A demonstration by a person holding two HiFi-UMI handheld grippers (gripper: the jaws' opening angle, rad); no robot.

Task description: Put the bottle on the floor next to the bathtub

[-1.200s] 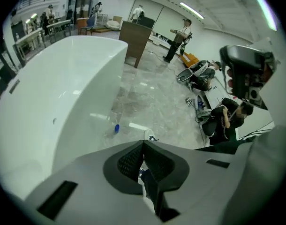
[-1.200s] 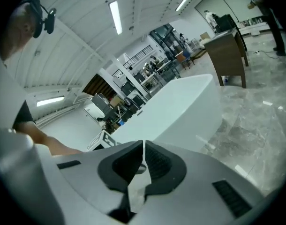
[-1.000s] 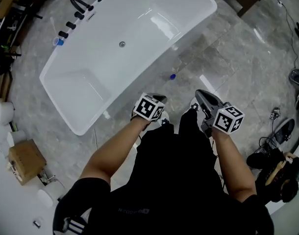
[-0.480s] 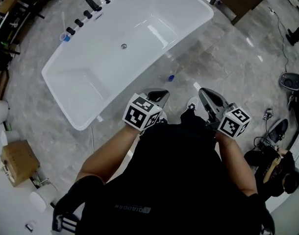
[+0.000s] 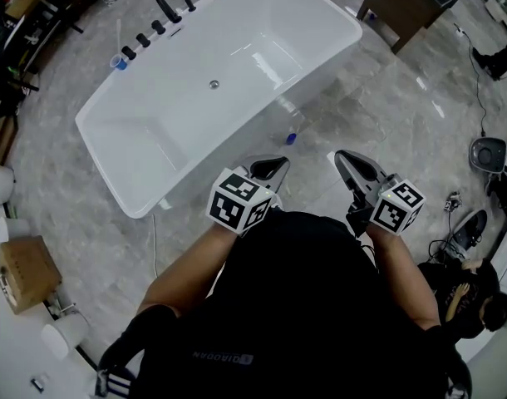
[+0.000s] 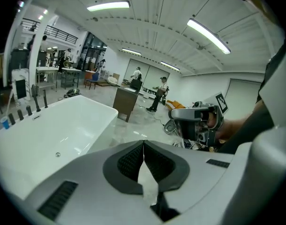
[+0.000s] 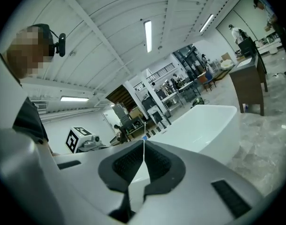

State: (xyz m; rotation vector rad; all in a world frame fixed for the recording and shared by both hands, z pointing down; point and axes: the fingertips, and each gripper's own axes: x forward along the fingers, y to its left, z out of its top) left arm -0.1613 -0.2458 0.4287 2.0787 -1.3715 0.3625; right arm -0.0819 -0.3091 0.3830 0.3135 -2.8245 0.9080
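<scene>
Bottle (image 5: 290,131) is in neither pair of jaws: the left gripper (image 5: 270,166) and right gripper (image 5: 349,160) both have theirs pressed together, holding nothing. It sits on the floor (image 5: 386,115) just beside the bathtub (image 5: 179,131), between the bathtub and both grippers.

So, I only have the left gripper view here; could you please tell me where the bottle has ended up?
Observer: The bottle is on the floor, right beside the near wall of the bathtub.
Operator: Thank you. Is the right claw holding anything?
Observer: No, the right claw is shut, with nothing between its jaws.
</scene>
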